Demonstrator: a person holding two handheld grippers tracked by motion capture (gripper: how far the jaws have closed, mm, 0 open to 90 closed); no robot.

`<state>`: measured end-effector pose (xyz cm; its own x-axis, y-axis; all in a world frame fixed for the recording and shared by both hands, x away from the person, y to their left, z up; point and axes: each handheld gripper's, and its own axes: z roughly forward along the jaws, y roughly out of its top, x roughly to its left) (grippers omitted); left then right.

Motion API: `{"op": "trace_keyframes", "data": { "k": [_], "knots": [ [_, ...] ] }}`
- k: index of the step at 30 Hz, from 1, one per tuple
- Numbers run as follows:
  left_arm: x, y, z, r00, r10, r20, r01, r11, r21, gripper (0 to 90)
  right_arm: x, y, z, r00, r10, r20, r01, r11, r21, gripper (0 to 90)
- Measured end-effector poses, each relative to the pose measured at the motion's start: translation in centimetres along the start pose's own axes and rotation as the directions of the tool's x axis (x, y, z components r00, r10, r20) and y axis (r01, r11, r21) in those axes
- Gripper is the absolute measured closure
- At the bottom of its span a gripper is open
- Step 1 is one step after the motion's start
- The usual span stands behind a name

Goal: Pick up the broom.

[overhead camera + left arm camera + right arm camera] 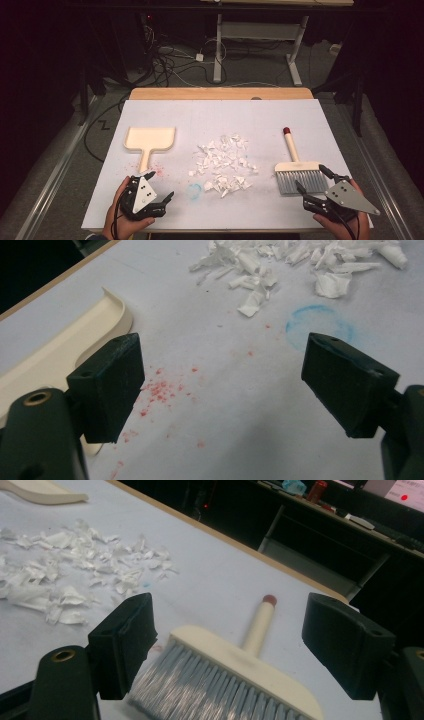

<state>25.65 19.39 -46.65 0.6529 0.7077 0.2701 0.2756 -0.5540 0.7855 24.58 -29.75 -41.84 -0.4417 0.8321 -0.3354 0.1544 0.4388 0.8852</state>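
A heap of torn white paper scraps [222, 162] sits at the centre of your white-covered table [220, 115]. At its 3 o'clock lies a cream hand brush with grey bristles [299, 172]; your right gripper [311, 184], jaws apart, hovers just beside those bristles. At 9 o'clock lies a cream plastic dustpan [149, 140], handle toward your left gripper [159, 186], jaws apart, holding nothing.

Beyond my white-covered work table [220, 112] with its pale wooden far edge, grey carpet floor [250, 70] lies dim under tangled black and white cables [170, 60]. A white-legged metal desk frame [260, 35] stands behind, the surroundings nearly dark.
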Motion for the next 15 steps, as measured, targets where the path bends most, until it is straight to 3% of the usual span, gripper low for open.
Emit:
{"op": "trace_keyframes", "data": {
  "k": [8,15],
  "knots": [
    [-0.36,0.14,0.35,0.9997,0.022,0.014,-0.022,0.9997,-0.006,16.4,0.21,-0.22,-0.03,0.9997,-0.022,-0.008,0.021,0.9996,-0.018,21.3],
    [-0.37,-0.07,0.07,0.9996,0.019,0.021,-0.019,0.9997,-0.015,16.4,0.23,-0.23,0.52,0.9998,-0.019,0.004,0.019,0.9994,0.027,21.5]
  ]
}}
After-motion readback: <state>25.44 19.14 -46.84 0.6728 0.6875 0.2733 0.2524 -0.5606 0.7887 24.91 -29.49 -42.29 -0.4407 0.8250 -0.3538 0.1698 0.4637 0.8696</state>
